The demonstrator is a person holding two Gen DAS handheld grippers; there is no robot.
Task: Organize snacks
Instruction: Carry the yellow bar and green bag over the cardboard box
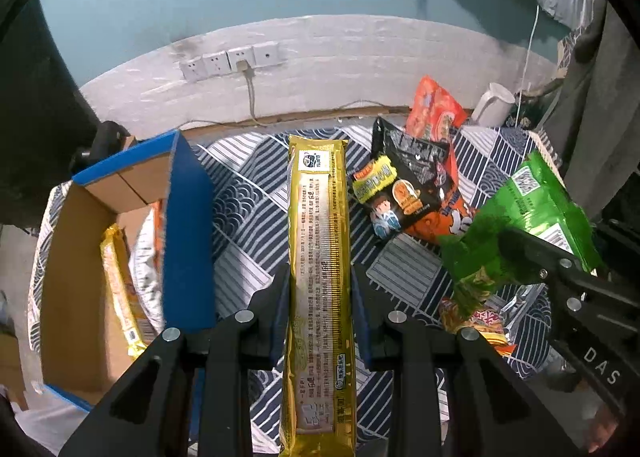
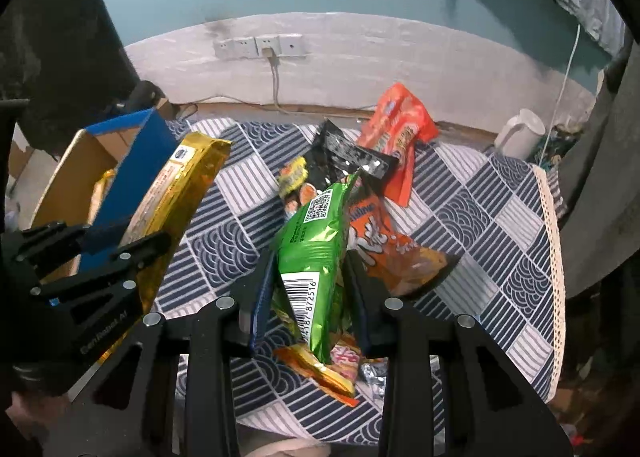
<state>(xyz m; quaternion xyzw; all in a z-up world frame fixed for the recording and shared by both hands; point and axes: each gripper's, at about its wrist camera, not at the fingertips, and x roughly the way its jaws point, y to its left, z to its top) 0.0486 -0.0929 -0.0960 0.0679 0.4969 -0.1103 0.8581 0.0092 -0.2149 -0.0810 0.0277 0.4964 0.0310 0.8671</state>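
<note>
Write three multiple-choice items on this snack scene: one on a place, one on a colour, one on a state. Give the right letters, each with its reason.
1. Where does the cardboard box sit in the left wrist view?
A. left of the held pack
B. right of it
C. behind the kettle

2. What colour is the bag in the right gripper?
A. black
B. green
C. orange

3. How is the left gripper?
A. open and empty
B. shut on the long gold pack
C. resting inside the box

Answers:
1 A, the box fills the left side.
2 B, green foil shows between the fingers.
3 B, both pads press the pack's sides.
</note>
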